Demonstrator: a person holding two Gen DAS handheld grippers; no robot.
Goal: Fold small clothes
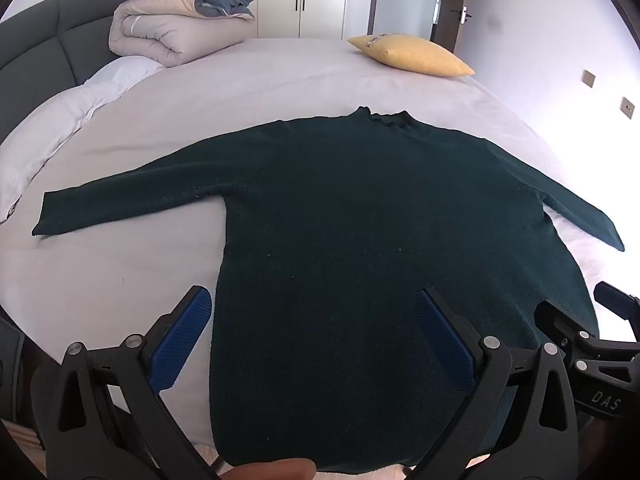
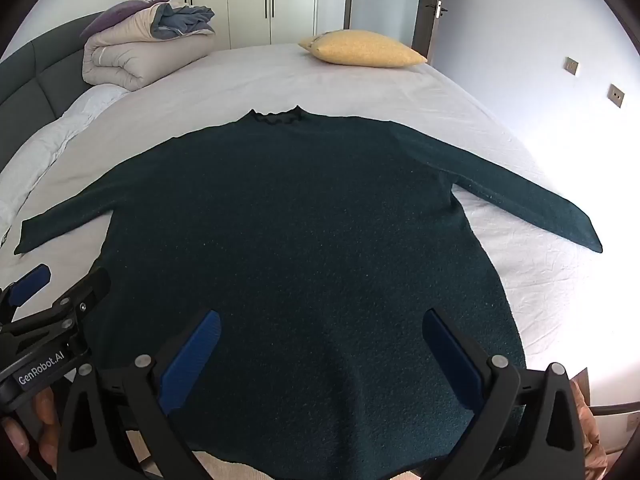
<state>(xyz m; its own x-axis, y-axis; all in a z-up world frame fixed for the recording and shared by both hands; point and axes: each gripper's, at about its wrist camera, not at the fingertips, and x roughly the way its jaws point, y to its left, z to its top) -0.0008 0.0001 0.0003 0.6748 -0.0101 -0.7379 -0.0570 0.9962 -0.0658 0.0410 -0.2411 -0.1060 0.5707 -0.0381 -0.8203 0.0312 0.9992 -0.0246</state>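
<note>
Nothing folded yet: dark green knit sweater (image 1: 360, 216) lies flat on the white-sheeted bed (image 1: 248, 76), both sleeves out; my left tool (image 1: 312, 312) and right tool (image 2: 320, 332) hover spread, empty, above its hem.

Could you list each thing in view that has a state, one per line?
Sweater: spread flat on the bed, sleeves out, unfolded.
Left tool: open, holding nothing.
Right tool: open, holding nothing.
Duvet: folded, by the headboard.
Yellow pillow: lying on the bed's far side.
Door: ajar.
</note>
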